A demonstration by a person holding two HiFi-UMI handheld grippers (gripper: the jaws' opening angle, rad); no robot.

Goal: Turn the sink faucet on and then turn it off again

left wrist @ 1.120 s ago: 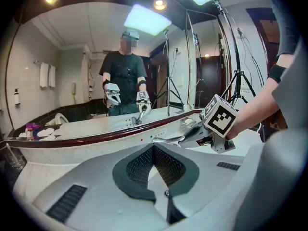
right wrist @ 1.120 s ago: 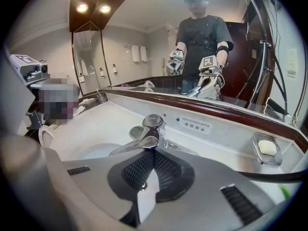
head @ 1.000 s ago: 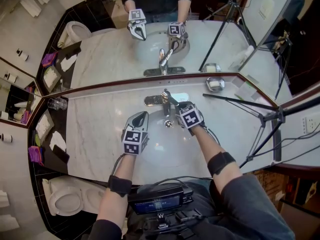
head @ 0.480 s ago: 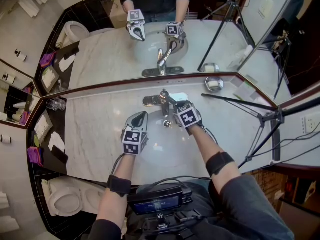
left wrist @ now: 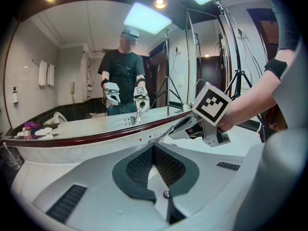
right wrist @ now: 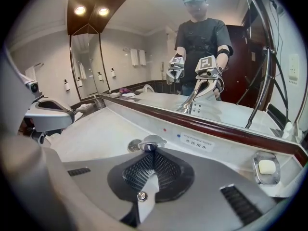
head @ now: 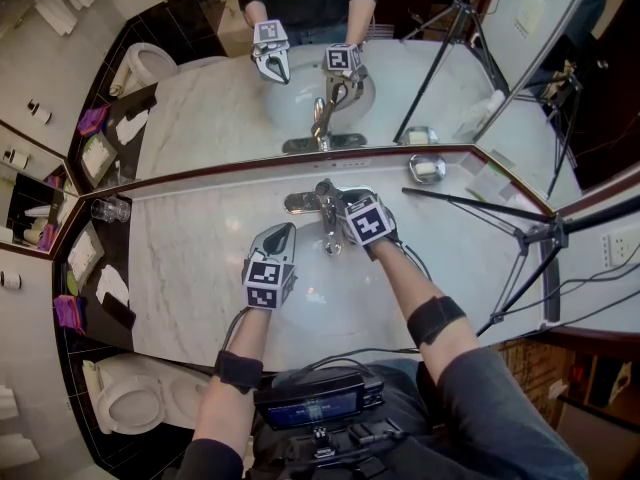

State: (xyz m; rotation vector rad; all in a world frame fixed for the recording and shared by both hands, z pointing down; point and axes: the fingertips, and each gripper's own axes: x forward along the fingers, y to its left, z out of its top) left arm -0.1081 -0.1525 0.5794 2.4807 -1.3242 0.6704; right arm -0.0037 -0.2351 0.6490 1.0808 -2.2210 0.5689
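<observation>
Chrome sink faucet [head: 323, 200] at the counter's [head: 200, 248] back edge, no water visible; right gripper [head: 340, 213], jaws together, meets its lever, left gripper [head: 283, 233] closed, empty, so turning on seems barely begun.

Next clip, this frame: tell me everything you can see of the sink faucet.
The faucet is polished chrome, single-lever, on an oblong base plate set in the pale marble counter behind the basin, just below the mirror, which reflects it. Its slim lever slants up toward the right tool, whose shut tips sit at the lever's end; contact looks likely, not certain. No water stream can be made out.
</observation>
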